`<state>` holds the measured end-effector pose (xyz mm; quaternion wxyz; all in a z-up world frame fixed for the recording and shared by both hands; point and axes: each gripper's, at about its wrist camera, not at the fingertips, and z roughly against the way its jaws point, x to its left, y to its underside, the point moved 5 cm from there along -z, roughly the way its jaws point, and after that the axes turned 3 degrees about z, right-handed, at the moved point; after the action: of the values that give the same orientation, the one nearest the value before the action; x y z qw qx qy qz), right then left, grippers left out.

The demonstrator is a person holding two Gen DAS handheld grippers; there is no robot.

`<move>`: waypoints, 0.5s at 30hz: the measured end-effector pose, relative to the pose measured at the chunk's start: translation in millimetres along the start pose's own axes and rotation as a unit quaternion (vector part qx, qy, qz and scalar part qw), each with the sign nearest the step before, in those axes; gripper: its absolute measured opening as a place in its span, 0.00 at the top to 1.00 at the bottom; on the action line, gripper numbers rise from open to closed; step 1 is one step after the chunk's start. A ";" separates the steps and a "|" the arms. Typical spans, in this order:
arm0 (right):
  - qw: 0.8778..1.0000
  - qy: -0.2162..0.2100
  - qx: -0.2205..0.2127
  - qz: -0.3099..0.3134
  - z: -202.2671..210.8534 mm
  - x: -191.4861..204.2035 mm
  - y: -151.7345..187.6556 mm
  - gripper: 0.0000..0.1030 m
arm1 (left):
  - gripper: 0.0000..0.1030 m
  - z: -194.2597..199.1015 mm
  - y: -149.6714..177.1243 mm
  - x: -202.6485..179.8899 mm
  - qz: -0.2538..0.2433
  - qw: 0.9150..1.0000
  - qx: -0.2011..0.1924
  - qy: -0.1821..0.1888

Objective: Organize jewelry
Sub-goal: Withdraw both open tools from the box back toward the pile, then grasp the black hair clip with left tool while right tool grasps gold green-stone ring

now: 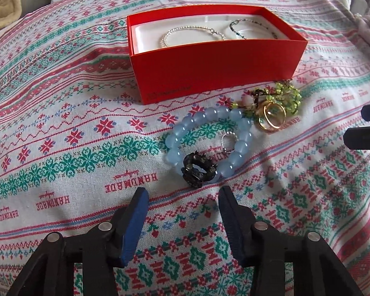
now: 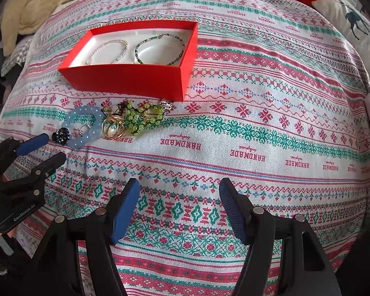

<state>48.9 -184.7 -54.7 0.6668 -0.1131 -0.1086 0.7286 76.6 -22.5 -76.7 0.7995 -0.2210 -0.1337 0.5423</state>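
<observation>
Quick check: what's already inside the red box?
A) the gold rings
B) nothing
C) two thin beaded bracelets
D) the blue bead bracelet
C: two thin beaded bracelets, a pale one and a dark green one, lie in the red box; the blue bead bracelet and gold rings lie on the cloth in front of it.

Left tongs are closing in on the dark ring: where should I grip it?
Pinch the dark ring across its outer band, coming down from the near side with the open left tongs. It lies on the blue bead bracelet, so stay high and avoid the beads.
</observation>
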 end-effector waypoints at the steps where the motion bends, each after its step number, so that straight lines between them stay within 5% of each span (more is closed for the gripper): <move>1: 1.000 -0.002 0.000 -0.001 0.0 0.1 -1.0 0.32 | 0.54 -0.5 -1.4 0.1 0.002 1.000 -0.001 0.003; 7: 1.000 -0.009 -0.001 -0.007 0.3 6.3 -5.2 0.32 | 0.55 -4.0 -9.4 -1.3 0.012 0.999 -0.005 0.029; 12: 1.000 -0.014 -0.002 -0.013 -1.1 8.9 -8.3 0.32 | 0.77 -9.3 -13.0 -4.9 0.019 0.999 0.000 0.033; 15: 1.000 -0.017 -0.003 -0.017 -2.3 11.5 -12.1 0.32 | 0.80 -9.6 -13.2 -7.3 0.020 0.999 0.001 0.032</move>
<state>60.1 -172.1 -53.4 0.6768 -0.1010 -0.1243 0.7186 88.8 -35.4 -78.2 0.7927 -0.2396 -0.1032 0.5510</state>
